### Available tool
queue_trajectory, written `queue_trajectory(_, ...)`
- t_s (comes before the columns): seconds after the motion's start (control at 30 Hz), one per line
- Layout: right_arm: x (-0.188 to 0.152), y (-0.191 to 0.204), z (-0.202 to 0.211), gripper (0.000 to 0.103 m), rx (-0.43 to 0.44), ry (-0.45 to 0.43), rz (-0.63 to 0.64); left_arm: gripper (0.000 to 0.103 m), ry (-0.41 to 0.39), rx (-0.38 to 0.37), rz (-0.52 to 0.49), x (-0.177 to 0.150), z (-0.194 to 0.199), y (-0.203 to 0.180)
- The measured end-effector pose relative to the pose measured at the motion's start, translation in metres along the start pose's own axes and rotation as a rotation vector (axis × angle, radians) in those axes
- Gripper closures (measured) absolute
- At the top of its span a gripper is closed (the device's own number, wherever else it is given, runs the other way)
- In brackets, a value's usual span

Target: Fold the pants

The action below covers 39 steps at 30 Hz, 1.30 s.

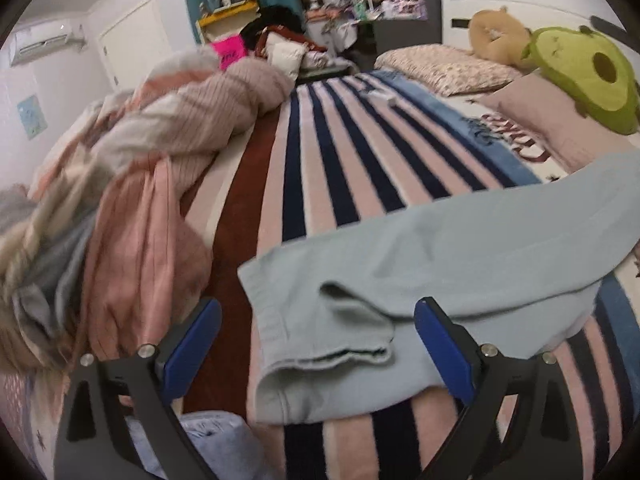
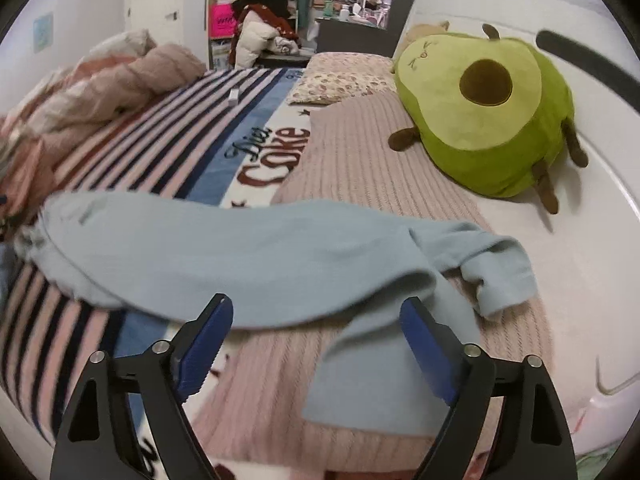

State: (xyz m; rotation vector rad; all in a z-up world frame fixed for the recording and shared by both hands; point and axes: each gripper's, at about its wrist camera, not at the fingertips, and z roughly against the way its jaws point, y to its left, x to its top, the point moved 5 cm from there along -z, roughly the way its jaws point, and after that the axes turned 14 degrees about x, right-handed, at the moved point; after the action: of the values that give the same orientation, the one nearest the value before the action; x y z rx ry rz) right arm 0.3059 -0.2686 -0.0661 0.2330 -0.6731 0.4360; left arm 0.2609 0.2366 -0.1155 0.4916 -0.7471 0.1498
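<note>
- Left wrist view: left gripper [image 1: 318, 344], two blue-padded fingers spread wide, gripping nothing.
- One pair of pale blue pants [image 1: 420, 264], soft knit, lies flat across the bed's striped blanket [image 1: 340, 152]; ribbed waistband sits between the fingers.
- One heap of pink and grey clothes [image 1: 132, 184] lies left of the pants.
- Right wrist view: right gripper [image 2: 316, 338] fingers likewise apart, empty.
- Pants [image 2: 224, 256] span the blanket; leg ends bunched, on the ribbed pink cover [image 2: 360, 152].
- One avocado plush [image 2: 484, 116], well apart from the pants.
</note>
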Motion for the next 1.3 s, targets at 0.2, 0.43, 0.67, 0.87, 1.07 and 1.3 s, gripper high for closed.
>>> queue_trajectory(0.2, -0.024, -0.015, -0.005, 0.019, -0.009, 0.037, -0.055, 0.007, 0.031, 0.030, -0.175, -0.024, -0.029, -0.029)
queue_trajectory(0.43, -0.032, -0.023, -0.018, 0.019, 0.010, 0.046, -0.108, 0.018, 0.016, 0.047, -0.262, -0.022, -0.036, -0.051)
queue_trajectory(0.67, -0.025, -0.021, -0.025, 0.019, 0.000, 0.030, -0.103, 0.096, 0.028, 0.070, -0.180, -0.006, -0.053, -0.031)
queue_trajectory(0.87, -0.016, -0.021, -0.030, 0.019, 0.010, 0.015, -0.118, 0.097, -0.024, 0.233, -0.020, 0.029, -0.069, 0.019)
queue_trajectory(1.07, -0.005, -0.019, -0.037, 0.019, -0.014, 0.011, -0.092, 0.082, 0.021, 0.352, 0.047, 0.029, -0.102, 0.043)
queue_trajectory(1.3, -0.012, -0.019, -0.029, 0.019, -0.097, 0.021, 0.004, 0.035, -0.108, 0.200, 0.104, 0.037, -0.040, 0.021)
